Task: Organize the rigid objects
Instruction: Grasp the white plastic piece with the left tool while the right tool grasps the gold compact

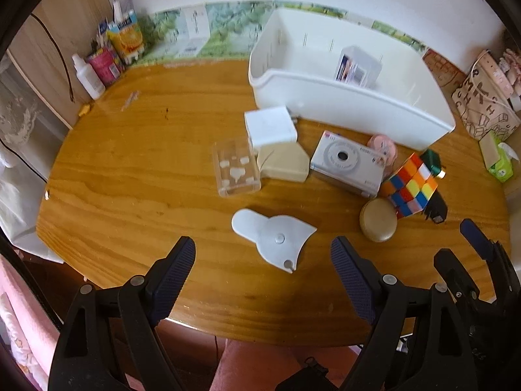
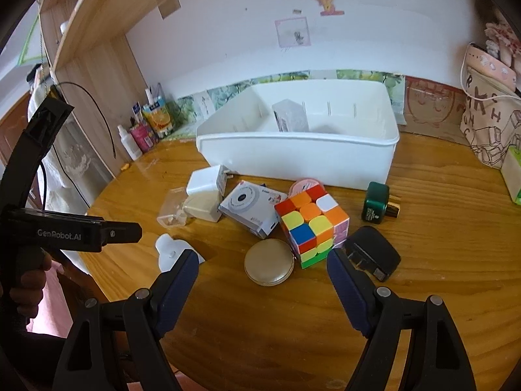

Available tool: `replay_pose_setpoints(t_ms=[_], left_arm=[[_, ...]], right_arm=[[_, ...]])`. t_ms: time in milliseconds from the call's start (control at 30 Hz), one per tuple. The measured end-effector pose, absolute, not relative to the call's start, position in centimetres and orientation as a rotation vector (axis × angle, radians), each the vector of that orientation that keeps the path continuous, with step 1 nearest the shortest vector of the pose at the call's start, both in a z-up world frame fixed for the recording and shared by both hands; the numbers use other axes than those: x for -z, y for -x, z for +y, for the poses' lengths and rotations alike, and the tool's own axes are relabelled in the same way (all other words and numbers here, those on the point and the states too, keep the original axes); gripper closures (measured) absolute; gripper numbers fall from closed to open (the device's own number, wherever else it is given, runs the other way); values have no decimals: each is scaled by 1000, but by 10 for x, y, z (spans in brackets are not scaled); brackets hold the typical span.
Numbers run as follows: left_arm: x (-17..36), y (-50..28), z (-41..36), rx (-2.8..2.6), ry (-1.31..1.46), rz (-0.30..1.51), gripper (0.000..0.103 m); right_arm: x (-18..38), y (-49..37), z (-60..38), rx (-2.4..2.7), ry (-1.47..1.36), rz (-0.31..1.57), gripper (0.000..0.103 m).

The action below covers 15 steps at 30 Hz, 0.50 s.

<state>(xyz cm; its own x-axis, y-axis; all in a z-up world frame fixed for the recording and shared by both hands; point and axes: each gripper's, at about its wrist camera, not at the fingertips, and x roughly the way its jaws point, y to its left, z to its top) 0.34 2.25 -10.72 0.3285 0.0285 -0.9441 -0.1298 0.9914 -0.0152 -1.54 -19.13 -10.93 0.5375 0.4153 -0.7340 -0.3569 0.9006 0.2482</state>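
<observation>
On the round wooden table point(image 1: 130, 169) lie a flat white plastic piece point(image 1: 273, 238), a clear box point(image 1: 236, 171), a white charger point(image 1: 270, 128) on a cream block point(image 1: 283, 163), a white camera point(image 1: 345, 163), a colour cube point(image 1: 410, 184) and a gold round case point(image 1: 378, 220). My left gripper point(image 1: 263, 260) is open just short of the white piece. My right gripper point(image 2: 262, 270) is open, with the gold case point(image 2: 269, 266) between its fingers and the cube point(image 2: 311, 224) beyond. A black adapter point(image 2: 373, 254) and a green bottle point(image 2: 376, 206) lie to the right. The white bin point(image 2: 293, 153) holds a clear box point(image 2: 290, 118).
Bottles and a juice carton point(image 1: 125, 37) stand at the table's back left by a wooden cabinet point(image 1: 58, 49). A printed bag point(image 2: 491, 120) and a green tissue pack point(image 1: 499, 161) sit at the right. A hand point(image 2: 29, 280) holds the left gripper's handle.
</observation>
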Motion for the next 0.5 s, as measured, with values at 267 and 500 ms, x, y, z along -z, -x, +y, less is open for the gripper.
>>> replay_pose_setpoints(t_ms=[267,500], left_arm=[[136,-20,31,-71,169,1376,15],[161,-39,32,-28,222,1508,15]], right_arm=[[131,3,-173,-426,-3,990,21],[153,-7,-154,-390,68,1080,21]])
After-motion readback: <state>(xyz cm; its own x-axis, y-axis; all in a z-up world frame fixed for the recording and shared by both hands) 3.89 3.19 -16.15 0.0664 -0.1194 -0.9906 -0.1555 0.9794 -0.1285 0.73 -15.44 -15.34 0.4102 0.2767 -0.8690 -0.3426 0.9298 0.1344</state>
